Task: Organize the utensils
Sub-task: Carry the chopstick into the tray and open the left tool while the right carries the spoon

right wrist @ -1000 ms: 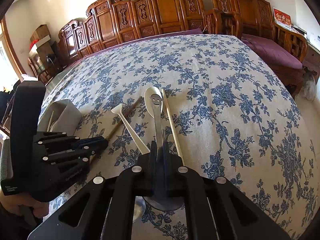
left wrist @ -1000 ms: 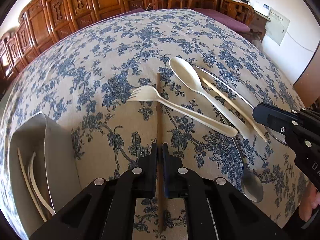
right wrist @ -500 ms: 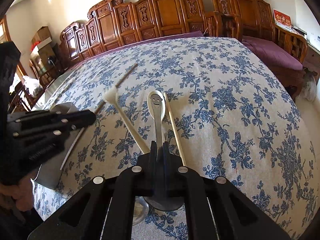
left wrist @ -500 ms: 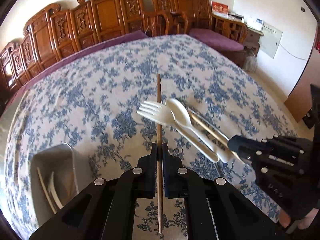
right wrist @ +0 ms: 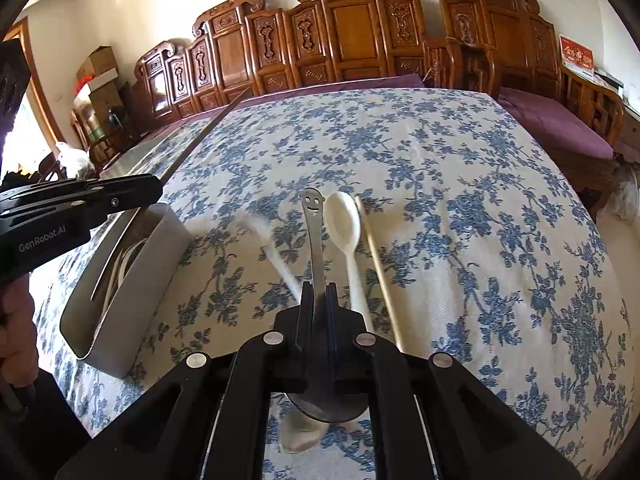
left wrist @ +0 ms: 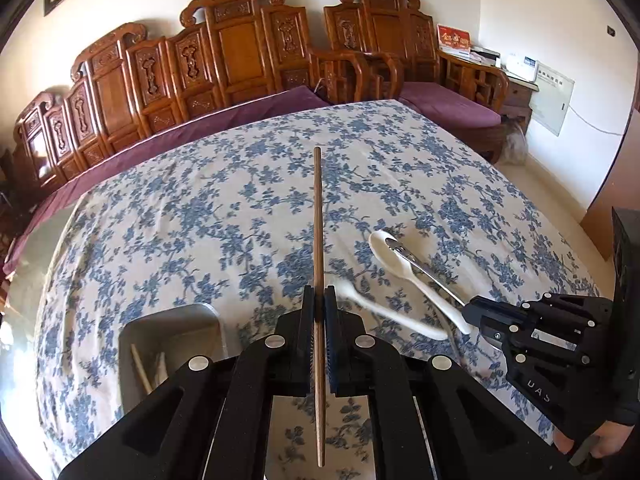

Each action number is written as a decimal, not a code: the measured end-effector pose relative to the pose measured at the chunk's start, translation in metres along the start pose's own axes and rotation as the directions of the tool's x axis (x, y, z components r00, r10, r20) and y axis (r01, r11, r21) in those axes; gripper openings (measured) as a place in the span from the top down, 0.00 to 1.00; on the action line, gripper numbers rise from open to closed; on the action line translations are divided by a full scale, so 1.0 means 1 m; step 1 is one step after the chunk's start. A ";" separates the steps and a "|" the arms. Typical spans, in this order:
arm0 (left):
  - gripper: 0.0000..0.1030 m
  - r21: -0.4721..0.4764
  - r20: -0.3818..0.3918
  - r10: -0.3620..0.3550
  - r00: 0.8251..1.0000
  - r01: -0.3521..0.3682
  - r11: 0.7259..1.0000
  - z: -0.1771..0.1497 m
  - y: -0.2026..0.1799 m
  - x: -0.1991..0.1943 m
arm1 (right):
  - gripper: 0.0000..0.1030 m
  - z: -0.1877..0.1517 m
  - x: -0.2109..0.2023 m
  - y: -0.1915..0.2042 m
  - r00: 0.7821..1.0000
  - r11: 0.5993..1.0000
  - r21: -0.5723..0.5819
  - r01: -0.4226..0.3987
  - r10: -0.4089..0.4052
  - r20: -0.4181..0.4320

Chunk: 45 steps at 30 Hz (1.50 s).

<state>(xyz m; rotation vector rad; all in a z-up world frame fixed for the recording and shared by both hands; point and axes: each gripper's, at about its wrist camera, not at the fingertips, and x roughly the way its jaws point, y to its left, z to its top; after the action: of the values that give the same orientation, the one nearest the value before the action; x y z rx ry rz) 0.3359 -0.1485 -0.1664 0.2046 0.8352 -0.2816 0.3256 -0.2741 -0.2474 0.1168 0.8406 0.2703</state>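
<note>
My left gripper (left wrist: 319, 300) is shut on a brown wooden chopstick (left wrist: 317, 216) and holds it in the air above the flowered tablecloth. Below it to the left stands a grey utensil holder (left wrist: 176, 322) with pale utensils inside. My right gripper (right wrist: 319, 296) is shut on the handle of a metal spoon (right wrist: 313, 232) with a smiling face cut into its end. Beside that spoon lie a white spoon (right wrist: 343, 222), a pale chopstick (right wrist: 380, 272) and a blurred white fork (right wrist: 276, 250). In the right wrist view the left gripper (right wrist: 154, 192) hangs over the holder (right wrist: 152, 280).
The table (left wrist: 200, 220) is covered with a blue-flowered cloth. Carved wooden benches (left wrist: 240, 56) with purple cushions run along its far side and right side. A person's hand (right wrist: 16, 320) holds the left gripper's grip. The right gripper (left wrist: 476, 314) sits low at the right.
My left gripper has risen with the brown chopstick, which lay on the cloth before. The white fork has shifted and is blurred. The right gripper has stayed on the metal spoon.
</note>
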 end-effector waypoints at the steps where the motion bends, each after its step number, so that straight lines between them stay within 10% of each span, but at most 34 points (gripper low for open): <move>1: 0.96 -0.002 0.000 0.003 1.000 -0.003 1.000 -0.002 0.002 -0.002 | 0.93 0.000 0.000 0.002 1.000 1.000 -0.003 -0.002 0.002 0.001; 23: 0.96 -0.045 -0.031 0.061 0.998 -0.063 0.997 -0.058 0.061 -0.041 | 0.93 -0.005 -0.017 0.063 0.998 0.992 -0.106 -0.064 0.066 0.012; 45: 0.96 -0.086 -0.153 0.074 0.985 -0.088 0.992 -0.110 0.097 0.007 | 0.93 -0.013 -0.011 0.086 0.996 0.984 -0.154 -0.091 0.089 -0.022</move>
<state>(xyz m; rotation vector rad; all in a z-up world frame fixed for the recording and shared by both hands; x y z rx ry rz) 0.2957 -0.0263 -0.2371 0.1742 0.9840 -0.1518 0.2929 -0.1942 -0.2302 0.0076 0.8275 0.4208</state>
